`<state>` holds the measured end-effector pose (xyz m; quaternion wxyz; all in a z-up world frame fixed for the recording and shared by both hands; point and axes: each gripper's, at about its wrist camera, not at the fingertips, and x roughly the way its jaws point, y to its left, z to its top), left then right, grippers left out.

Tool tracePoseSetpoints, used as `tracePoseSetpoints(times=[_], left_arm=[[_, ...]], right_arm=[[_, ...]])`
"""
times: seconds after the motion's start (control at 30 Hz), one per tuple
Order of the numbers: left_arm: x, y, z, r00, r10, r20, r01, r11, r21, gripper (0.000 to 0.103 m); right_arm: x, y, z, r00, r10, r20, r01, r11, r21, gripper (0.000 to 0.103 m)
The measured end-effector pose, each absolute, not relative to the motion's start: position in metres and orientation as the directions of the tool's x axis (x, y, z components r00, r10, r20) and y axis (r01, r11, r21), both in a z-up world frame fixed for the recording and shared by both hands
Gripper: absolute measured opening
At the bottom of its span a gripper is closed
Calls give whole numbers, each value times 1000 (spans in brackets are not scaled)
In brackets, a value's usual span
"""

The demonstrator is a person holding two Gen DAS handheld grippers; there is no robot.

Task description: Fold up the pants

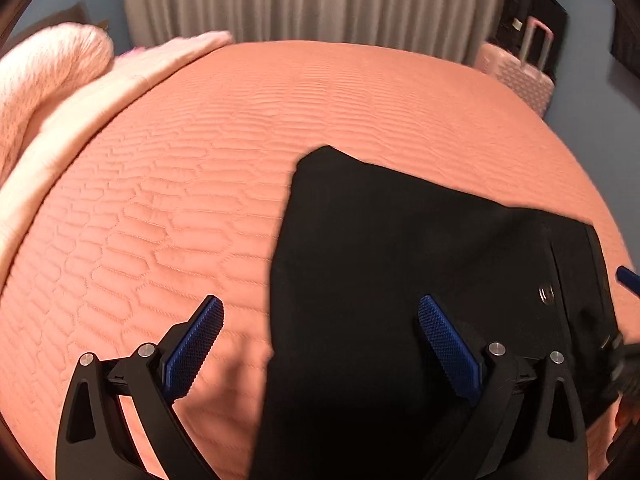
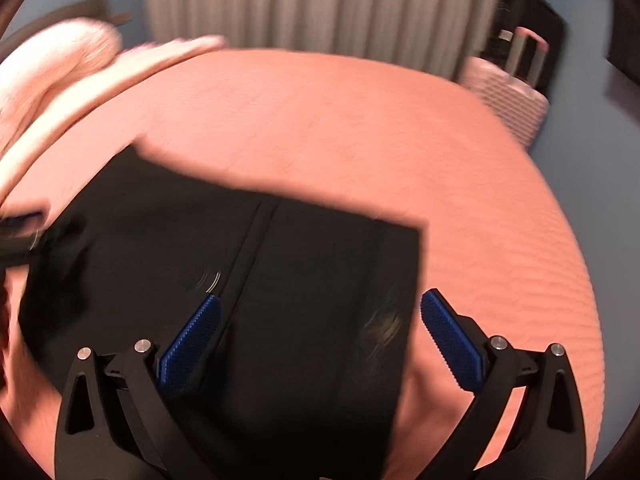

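Bedroom: quilted salmon bed (image 1: 224, 184) filling both frames, grey curtain (image 1: 320, 0) along the top, pink suitcase (image 1: 516, 76) at upper right, pale pink blanket (image 1: 44, 92) heaped at upper left.

Black pants (image 1: 400, 280) flat on the bed, lower right of the left wrist view, lower centre and left of the right wrist view. Waist end toward the right edge of the left view, with a metal snap (image 1: 545, 294) beside the fly seam. Upper edge slanting down to the right; a corner peaking near mid-frame.

Left claw (image 1: 320, 320) spread wide, gripping nothing; one pad over bare bed, the other over cloth, so straddling the pants' left edge. Right claw (image 2: 320, 316) equally wide and empty, straddling the right edge in its own view, one pad over the fly seam, the other over bedspread. Whether the pads touch the cloth: cannot tell. Right view blurred, so fine detail lost there.

Judged: early in the task, pants spread out, a fold about to be set up. To do it well: lower each claw onto its edge, pinch both layers of cloth and none of the bedspread, close at matching points along the two sides, then lift evenly so the crease runs straight. Watch for a single-layer catch, likely to leave the underside dragging and the fold skewed.
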<state>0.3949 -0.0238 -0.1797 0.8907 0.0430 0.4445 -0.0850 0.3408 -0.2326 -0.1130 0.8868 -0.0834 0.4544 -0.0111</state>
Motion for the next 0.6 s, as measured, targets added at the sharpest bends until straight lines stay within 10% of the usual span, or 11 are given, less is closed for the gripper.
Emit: tracePoseSetpoints(times=[0.2, 0.5, 0.6], left_arm=[[351, -30, -198, 617, -63, -785, 250, 961, 119, 98], [283, -60, -193, 632, -50, -774, 343, 913, 222, 98], [286, -41, -198, 579, -109, -808, 327, 939, 107, 98]], right_arm=[[290, -299, -115, 574, -2, -819, 103, 992, 70, 98], [268, -216, -109, 610, -145, -779, -52, 974, -222, 98], [253, -248, -125, 570, -73, -818, -1, 996, -89, 98]])
